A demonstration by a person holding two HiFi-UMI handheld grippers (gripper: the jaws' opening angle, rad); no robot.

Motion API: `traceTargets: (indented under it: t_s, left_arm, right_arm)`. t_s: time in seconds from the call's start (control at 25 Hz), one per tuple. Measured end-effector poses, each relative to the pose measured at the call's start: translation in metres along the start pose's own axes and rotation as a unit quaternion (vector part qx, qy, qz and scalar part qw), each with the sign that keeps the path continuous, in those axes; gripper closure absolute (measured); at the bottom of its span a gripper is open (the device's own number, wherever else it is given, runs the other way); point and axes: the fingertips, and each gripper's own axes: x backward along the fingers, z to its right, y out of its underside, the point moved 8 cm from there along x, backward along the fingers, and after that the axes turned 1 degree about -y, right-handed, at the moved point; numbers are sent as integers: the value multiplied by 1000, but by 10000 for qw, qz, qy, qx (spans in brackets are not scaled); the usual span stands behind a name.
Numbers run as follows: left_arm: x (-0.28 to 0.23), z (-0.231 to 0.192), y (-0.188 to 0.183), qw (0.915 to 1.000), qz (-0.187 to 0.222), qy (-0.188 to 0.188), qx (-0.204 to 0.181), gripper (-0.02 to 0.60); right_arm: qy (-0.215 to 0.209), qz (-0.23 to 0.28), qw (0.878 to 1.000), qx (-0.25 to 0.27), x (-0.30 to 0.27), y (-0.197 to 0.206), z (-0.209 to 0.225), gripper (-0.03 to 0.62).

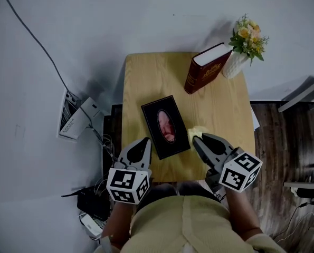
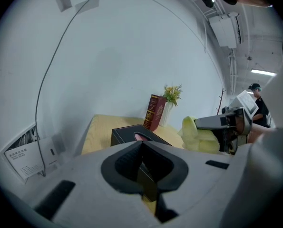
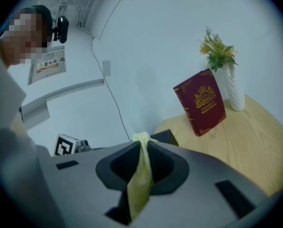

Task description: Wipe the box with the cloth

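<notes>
A black tissue box (image 1: 165, 126) with an oval opening showing pink tissue lies in the middle of the small wooden table (image 1: 220, 107); it also shows in the left gripper view (image 2: 131, 136). My right gripper (image 1: 197, 139) is shut on a pale yellow cloth (image 1: 196, 133), held just right of the box; the cloth (image 3: 141, 175) is pinched between its jaws and hangs as a bunch (image 2: 194, 134) in the left gripper view. My left gripper (image 1: 145, 141) is shut and empty, at the box's near left corner.
A dark red book (image 1: 205, 67) leans against a white vase of yellow flowers (image 1: 243, 46) at the table's far right. A white wall (image 1: 67, 46) lies to the left, with a grey socket box (image 1: 72, 117) and cables (image 1: 93, 204) near the floor.
</notes>
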Motion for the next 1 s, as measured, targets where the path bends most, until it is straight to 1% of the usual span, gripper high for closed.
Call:
traceTargets:
  t_s: [0.08, 0.2, 0.32, 0.4, 0.44, 0.6, 0.72, 1.0]
  left_arm:
    - [6, -3, 0, 9999, 35, -98, 30, 565]
    - [17, -9, 2, 9995, 86, -279, 103, 565]
    - [28, -14, 5, 9986, 128, -445, 262, 565]
    - [37, -17, 9, 9977, 137, -563, 362, 565]
    - [41, -19, 12, 9971, 130, -630, 399, 565]
    - [54, -23, 24, 9948, 81, -855, 552, 565]
    - [59, -24, 33, 9936, 22, -940, 622, 565]
    - [58, -20, 46, 9938, -150, -862, 681, 565]
  right_arm:
    - [-312, 57, 9994, 151, -5, -9, -16, 539]
    - [-1058, 11, 9940, 260, -15, -17, -43, 539]
    - [-1865, -217, 9817, 313, -29, -12, -70, 539]
    - [-2233, -451, 9731, 353, -39, -1, -84, 539]
    - [-2342, -575, 9698, 357, -43, 6, -89, 539]
    - [-2492, -988, 9630, 277, -54, 33, -95, 539]
    - [-2551, -1191, 9593, 232, -55, 50, -95, 539]
    - [-2277, -1432, 9614, 572, -53, 86, -82, 539]
